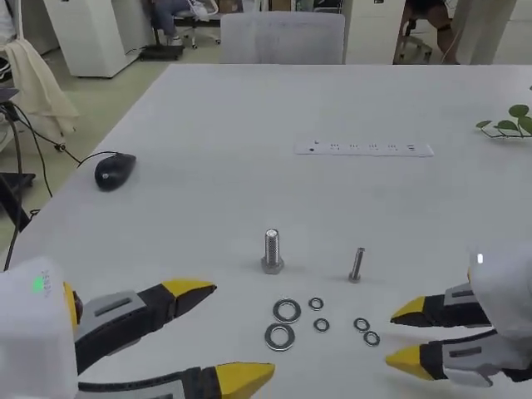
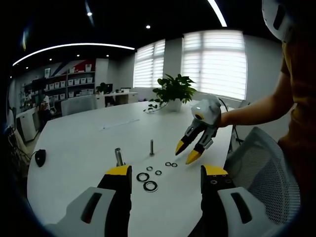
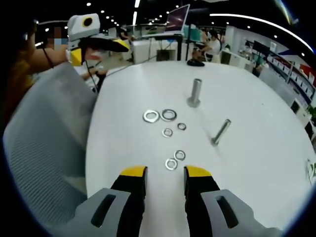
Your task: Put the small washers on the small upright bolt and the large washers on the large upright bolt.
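The large upright bolt [image 1: 271, 251] and the thinner small bolt [image 1: 357, 264] stand on the white table [image 1: 249, 166]. In front of them lie two large washers [image 1: 287, 311] and several small washers [image 1: 322, 325], all flat and loose. My left gripper [image 1: 237, 332] hovers open at the lower left, beside the large washers. My right gripper [image 1: 392, 337] is open at the lower right, its yellow tips just right of the nearest small washers [image 1: 371, 338]. In the right gripper view these small washers [image 3: 171, 164] lie just ahead of that gripper [image 3: 165, 173]. Nothing sits between either pair of jaws.
A black mouse [image 1: 114, 170] with its cable lies at the far left. A white power strip [image 1: 364, 149] sits behind the bolts. Plant leaves [image 1: 511, 123] reach in at the right edge. A grey chair [image 1: 283, 37] stands at the table's far end.
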`<action>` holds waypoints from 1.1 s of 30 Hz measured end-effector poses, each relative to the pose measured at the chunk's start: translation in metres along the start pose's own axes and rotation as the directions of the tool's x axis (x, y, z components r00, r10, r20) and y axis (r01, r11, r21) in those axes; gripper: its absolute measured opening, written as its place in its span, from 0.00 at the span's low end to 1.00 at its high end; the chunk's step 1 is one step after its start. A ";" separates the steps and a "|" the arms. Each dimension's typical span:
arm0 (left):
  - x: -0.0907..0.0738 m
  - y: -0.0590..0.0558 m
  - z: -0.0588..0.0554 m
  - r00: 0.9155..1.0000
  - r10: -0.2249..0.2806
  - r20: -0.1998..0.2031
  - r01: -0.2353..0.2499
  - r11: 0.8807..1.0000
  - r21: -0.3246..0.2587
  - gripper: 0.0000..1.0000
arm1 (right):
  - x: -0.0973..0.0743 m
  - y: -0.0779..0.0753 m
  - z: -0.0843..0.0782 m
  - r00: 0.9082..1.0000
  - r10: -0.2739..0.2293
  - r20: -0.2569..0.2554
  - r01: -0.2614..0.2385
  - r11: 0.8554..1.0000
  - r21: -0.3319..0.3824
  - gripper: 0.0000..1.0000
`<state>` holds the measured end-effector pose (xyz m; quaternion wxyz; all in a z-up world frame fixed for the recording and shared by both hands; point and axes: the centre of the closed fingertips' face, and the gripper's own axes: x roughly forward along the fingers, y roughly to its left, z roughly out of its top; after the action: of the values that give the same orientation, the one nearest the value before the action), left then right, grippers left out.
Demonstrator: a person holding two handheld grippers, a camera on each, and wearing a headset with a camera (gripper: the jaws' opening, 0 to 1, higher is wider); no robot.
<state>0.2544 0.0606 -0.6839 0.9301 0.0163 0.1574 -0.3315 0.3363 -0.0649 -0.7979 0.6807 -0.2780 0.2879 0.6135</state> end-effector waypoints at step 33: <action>0.014 0.014 -0.005 0.999 -0.040 -0.020 0.041 0.999 0.014 0.55 | 0.026 -0.003 -0.011 0.978 0.039 -0.207 -0.030 0.999 0.043 0.27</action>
<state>0.2721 0.0637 -0.6940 0.9214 0.0232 0.1645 -0.3513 0.3409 -0.0556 -0.8238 0.6416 -0.3219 0.3742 0.5872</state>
